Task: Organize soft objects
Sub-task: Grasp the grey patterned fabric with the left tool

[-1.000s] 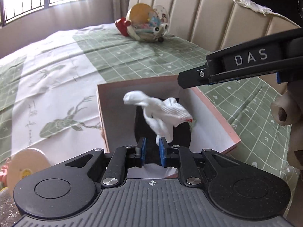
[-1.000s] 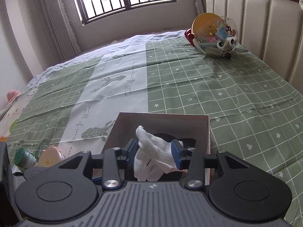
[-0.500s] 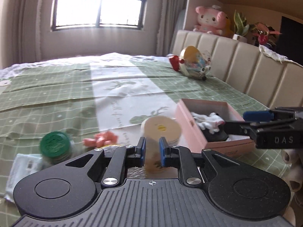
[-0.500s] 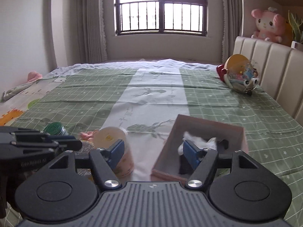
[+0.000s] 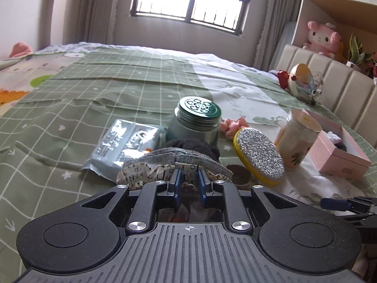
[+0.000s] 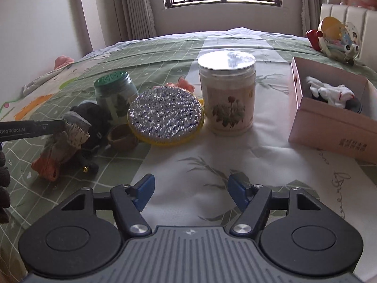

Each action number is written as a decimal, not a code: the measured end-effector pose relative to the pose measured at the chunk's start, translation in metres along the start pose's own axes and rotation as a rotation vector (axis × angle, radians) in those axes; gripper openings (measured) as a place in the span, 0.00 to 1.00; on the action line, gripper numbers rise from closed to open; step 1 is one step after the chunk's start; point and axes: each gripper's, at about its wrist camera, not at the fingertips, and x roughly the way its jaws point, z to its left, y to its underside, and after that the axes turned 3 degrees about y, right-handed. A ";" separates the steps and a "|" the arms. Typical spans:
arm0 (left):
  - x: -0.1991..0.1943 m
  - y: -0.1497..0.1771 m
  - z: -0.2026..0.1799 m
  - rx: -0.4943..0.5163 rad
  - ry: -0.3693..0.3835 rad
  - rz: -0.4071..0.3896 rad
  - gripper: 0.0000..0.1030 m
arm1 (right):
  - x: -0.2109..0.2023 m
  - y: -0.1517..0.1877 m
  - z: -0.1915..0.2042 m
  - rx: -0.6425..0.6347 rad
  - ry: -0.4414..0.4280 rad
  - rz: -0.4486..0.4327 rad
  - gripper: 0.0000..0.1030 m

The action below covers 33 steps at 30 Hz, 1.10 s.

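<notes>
My left gripper is shut on a patterned fabric toy with a grey band; in the right wrist view the toy hangs from the left fingers, its orange end touching the bed. A black plush lies right behind it. The pink box at the right holds a white glove on a dark item. My right gripper is open and empty above the white cloth.
A green-lidded jar, a glittery round pad, a floral tin and a small wooden ring stand mid-bed. A silver pouch and pink scrunchie lie near. A toy sits by the headboard.
Both grippers left the pink box and the white glove stayed in it. My left gripper swung left and closed on the patterned fabric toy. My right gripper opened wide and drew back.
</notes>
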 end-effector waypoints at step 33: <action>-0.003 0.031 -0.008 0.123 -0.024 0.057 0.22 | 0.006 0.020 0.006 -0.055 -0.011 -0.058 0.87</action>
